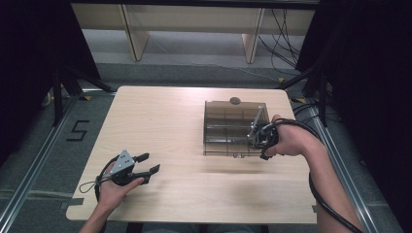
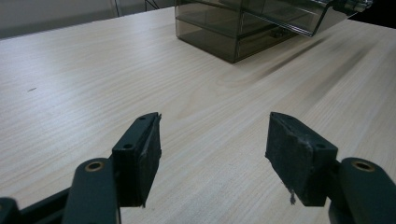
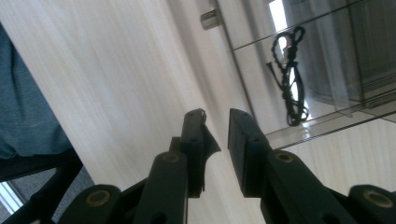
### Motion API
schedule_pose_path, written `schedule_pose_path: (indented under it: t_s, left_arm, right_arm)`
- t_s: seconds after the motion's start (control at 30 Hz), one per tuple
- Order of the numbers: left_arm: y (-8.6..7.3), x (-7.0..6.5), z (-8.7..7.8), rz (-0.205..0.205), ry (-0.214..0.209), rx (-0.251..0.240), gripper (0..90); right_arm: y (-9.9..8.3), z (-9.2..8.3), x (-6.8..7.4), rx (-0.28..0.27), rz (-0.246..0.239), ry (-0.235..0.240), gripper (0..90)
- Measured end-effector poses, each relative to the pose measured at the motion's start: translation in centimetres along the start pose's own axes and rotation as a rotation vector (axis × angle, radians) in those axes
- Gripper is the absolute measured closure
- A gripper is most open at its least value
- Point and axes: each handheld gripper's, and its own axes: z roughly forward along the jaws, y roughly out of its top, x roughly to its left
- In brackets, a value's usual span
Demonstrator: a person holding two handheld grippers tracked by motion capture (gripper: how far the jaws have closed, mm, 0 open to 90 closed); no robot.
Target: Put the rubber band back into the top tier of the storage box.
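A smoky clear drawer box stands right of the table's middle, seen too in the left gripper view, where one drawer is slid out. A black cord lies coiled inside a clear drawer, near a small metal knob. My right gripper is at the box's front right corner; in its own view the gripper has only a narrow gap between its jaws, nothing in it. My left gripper rests low over the front left of the table, open wide and empty.
The light wooden table has bare room between the two grippers. A small round grey object sits at the box's far edge. A floor marking "5" lies left of the table. Blue clothing shows beyond the table's near edge.
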Motion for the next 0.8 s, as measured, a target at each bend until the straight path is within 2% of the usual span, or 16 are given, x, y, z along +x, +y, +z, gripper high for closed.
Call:
schedule_pose_path:
  t_s: [0.13,0.2,0.27,0.3,0.5,0.7,0.8]
  left_arm:
    - [0.0,0.0,0.0,0.000,0.001,-0.001,35.0]
    - [0.0,0.0,0.0,0.000,0.000,-0.001,35.0]
    - [0.0,0.0,0.0,-0.003,0.001,-0.001,34.9]
    - [0.0,0.0,0.0,-0.003,0.000,-0.001,34.9]
    - [0.0,0.0,0.1,-0.004,0.001,-0.002,34.9]
    - [0.0,-0.1,0.1,-0.005,0.000,-0.002,34.9]
    - [0.0,-0.1,0.0,-0.006,0.001,-0.002,34.9]
  right_arm:
    - [-0.3,0.3,0.3,-0.005,-0.025,0.005,78.6]
    - [-0.5,0.4,0.7,0.002,-0.011,0.009,79.9]
    - [-0.6,0.5,0.9,-0.007,-0.025,0.002,80.9]
    - [-0.7,0.5,1.1,-0.001,-0.011,0.003,80.9]
    - [-1.0,1.1,1.6,0.025,-0.019,0.025,81.5]
    - [-1.3,2.3,2.1,0.037,-0.030,0.047,81.4]
    - [-1.5,3.0,2.5,0.049,-0.018,0.054,80.8]
